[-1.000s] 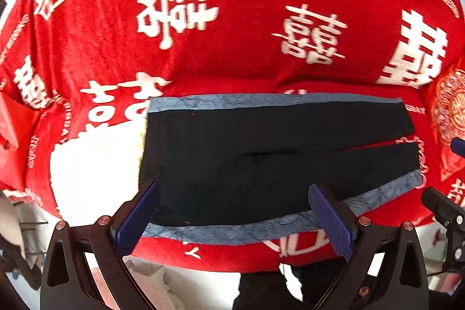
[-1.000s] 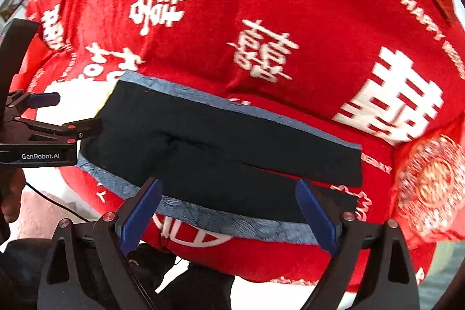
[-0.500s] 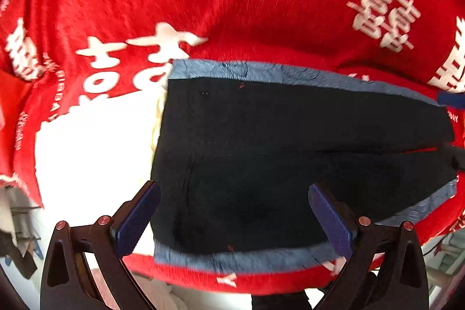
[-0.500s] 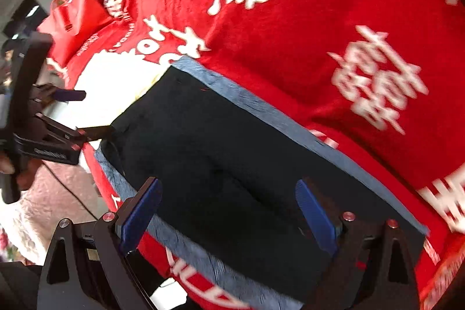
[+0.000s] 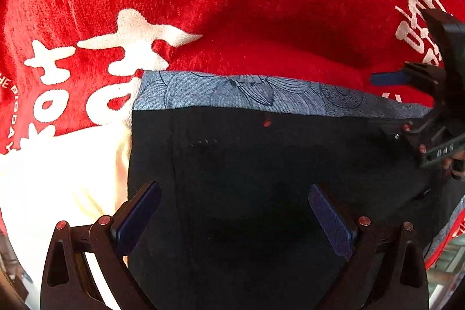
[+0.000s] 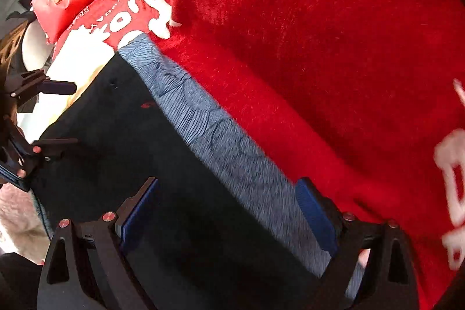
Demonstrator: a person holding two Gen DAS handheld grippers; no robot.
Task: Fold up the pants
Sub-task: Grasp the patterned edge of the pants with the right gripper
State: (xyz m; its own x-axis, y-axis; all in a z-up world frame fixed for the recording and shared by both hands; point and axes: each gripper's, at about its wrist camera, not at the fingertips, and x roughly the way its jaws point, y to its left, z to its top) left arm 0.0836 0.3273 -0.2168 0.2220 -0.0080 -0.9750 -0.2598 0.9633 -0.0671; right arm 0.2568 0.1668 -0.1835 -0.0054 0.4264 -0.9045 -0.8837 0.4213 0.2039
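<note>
While the pants (image 5: 247, 164) lie flat, left tongs (image 5: 235, 218) and right tongs (image 6: 226, 218) gape wide, holding nothing.

Left gripper (image 5: 234, 218): held low with both fingers spread wide apart, nothing clasped between them.
Right gripper (image 6: 228, 220): likewise held low with fingers spread wide, nothing gripped; seen tilted at the left view's right edge.

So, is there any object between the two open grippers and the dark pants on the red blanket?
Nothing visible is in the way. The left gripper and the right gripper are both open directly over the pants, which lie flat on the red blanket with nothing on top.
</note>
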